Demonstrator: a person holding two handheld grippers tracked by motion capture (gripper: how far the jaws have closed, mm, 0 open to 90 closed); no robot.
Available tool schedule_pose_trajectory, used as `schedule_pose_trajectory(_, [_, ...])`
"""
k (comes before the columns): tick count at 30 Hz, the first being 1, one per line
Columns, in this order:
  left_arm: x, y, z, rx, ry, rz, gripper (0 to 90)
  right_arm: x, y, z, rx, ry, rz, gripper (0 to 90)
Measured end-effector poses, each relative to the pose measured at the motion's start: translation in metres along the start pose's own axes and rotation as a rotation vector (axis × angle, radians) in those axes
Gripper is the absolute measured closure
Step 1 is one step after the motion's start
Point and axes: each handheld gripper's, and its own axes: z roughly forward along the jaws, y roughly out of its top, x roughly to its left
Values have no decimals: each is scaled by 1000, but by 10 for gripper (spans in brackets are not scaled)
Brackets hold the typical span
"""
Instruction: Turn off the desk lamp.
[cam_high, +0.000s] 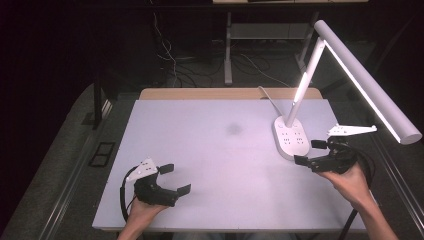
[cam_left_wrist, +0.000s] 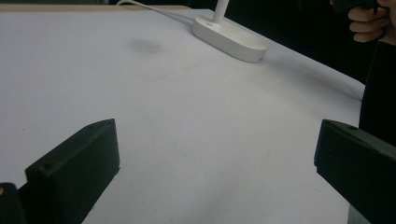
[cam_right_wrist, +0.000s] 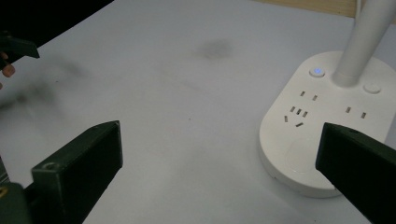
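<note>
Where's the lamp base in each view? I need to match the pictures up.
High view: lamp base right of centre, beside the right claw.
Left gripper view: top, right of centre.
Right gripper view: right side, partly behind the right jaw.
Shared landmark: dark smudge on the table.

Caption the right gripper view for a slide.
Open right gripper facing the lamp base, its blue button lit.

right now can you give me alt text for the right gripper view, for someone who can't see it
The right claw hangs open over a white table, its two black jaws spread wide at the bottom of the picture. Between them, at right, sits a white lamp base with socket slots and a small lit blue button; a faint dark smudge marks the table beyond.
</note>
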Motion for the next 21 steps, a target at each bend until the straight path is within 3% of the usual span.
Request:
schedule_pose_trajectory(15, [0, 0, 1, 1, 2, -1, 0, -18, 20, 4, 9, -22, -2, 7])
schedule_pose_trajectory(21, [0, 0, 1, 3, 1, -1, 0, -28, 26, 7, -5, -17, -1, 48])
